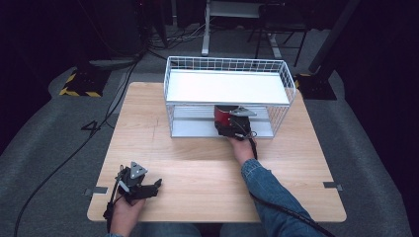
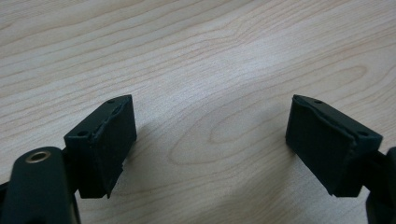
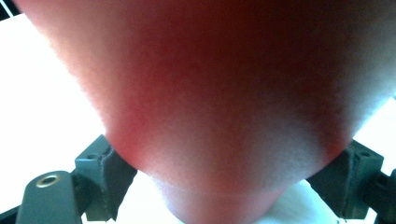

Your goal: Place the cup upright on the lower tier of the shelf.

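A red round container [image 1: 224,113] stands on the lower shelf of a white wire rack [image 1: 227,88] at the back of the table. My right gripper [image 1: 226,123] reaches into that lower shelf from the front. In the right gripper view the red container [image 3: 224,93] is blurred and very close, and it sits between the two pads [image 3: 100,172], which press on its sides. My left gripper [image 1: 154,186] rests near the front left of the wooden table [image 1: 197,173]. In the left gripper view the left gripper [image 2: 210,140] is open, with bare wood between its fingers.
The rack's upper shelf [image 1: 225,86] is a flat white board with a low wire rim round it. Dark floor, cables and stand legs lie beyond the table's far edge. A sleeved forearm [image 1: 269,190] crosses the table's front right.
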Demonstrator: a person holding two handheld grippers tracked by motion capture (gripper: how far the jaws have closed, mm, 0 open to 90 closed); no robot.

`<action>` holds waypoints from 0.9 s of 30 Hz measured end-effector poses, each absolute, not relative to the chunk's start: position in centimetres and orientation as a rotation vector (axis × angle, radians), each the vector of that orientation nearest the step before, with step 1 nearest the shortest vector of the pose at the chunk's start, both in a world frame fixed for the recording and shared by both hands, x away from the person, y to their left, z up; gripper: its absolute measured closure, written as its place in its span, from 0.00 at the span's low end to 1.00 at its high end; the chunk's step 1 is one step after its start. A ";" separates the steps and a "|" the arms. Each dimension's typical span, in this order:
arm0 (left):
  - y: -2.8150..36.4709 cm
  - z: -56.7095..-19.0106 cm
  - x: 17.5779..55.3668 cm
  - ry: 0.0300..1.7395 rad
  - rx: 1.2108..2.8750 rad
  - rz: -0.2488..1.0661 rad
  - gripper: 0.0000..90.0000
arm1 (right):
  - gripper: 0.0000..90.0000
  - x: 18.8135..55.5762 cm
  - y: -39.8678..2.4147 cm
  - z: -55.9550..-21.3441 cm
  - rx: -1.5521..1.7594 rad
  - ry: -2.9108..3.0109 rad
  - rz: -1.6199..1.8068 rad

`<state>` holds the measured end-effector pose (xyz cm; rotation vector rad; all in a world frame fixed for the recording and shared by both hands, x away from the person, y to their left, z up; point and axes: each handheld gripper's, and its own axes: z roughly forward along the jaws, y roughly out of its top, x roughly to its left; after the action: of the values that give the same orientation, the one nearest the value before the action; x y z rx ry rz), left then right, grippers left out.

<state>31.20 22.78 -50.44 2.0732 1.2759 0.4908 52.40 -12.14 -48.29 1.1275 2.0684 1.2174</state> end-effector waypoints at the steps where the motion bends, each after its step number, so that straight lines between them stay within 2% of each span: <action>1: 22.8 -50.4 31.2 1.276 2.073 0.490 0.19 | 0.19 52.6 -12.1 -48.3 1.137 2.068 1.218; 16: 22.8 -50.5 31.3 1.273 2.072 0.491 0.19 | 0.17 53.1 -12.3 -48.3 1.140 2.087 1.258; 27: 22.7 -50.5 31.3 1.276 2.068 0.492 0.19 | 0.16 51.8 -13.3 -47.2 1.086 2.115 1.220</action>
<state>31.27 22.74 -50.47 2.0677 1.2757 0.4920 51.77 -13.30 -47.21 1.0857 2.1149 1.2197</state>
